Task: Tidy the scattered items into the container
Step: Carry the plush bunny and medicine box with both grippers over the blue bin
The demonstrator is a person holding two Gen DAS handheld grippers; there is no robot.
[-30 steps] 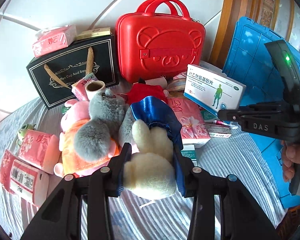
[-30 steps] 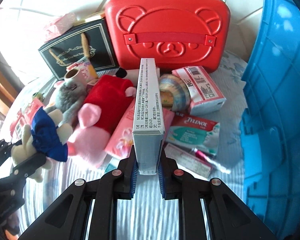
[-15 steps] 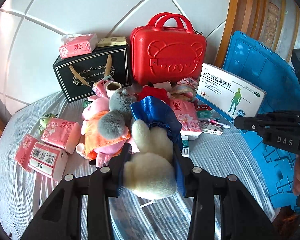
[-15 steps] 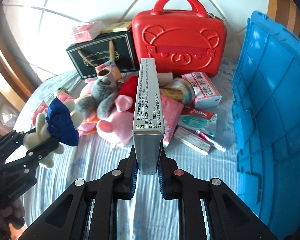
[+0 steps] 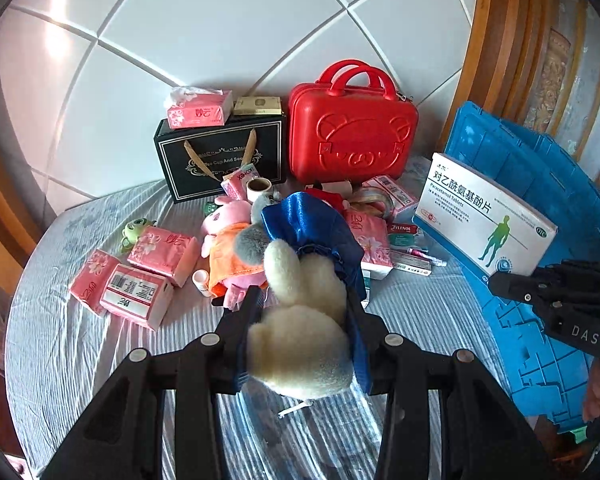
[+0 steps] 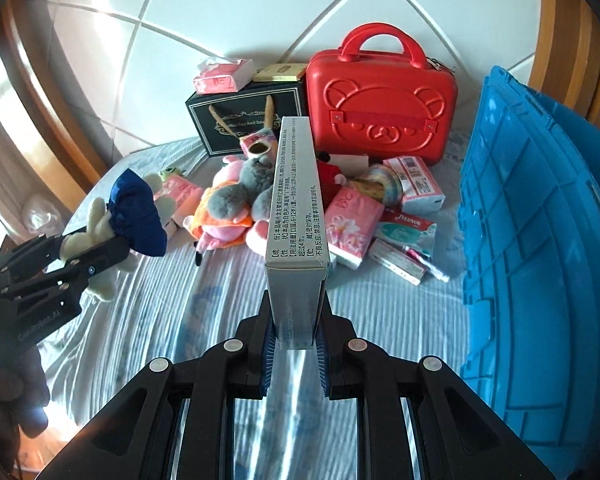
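The left claw (image 5: 300,320) is pinched on a cream plush toy (image 5: 300,320) in a blue satin dress, which hangs lifted above the striped cloth of the surface (image 5: 80,344), in front of the red case (image 5: 352,136) that stands at the back. The right claw (image 6: 294,338) is clamped on the near end of a white medicine box (image 6: 294,200), held edge-up and also clear of the surface, pointing toward the red case. Between the claws and the red case lies the scattered heap: a pink plush toy in orange (image 5: 228,244) with a grey furry toy (image 6: 240,196) lying on it, pink tissue packs (image 5: 132,276) to the left of the heap, another pink tissue pack (image 6: 354,220), a Tylenol box (image 6: 408,228) and a slim tube-like item, too small to name with confidence, nearer the right side. A roll of tape (image 6: 380,184) sits just in front of the red case. To the left of the red case stands a black gift bag (image 5: 220,156), touching or nearly touching it, with a tissue pack (image 5: 198,110) and a small gold box (image 5: 258,106) on top. The blue crate (image 6: 540,240) is to the right of the red case, along the surface's right edge, beyond the heap. White tiled wall rises behind the red case.
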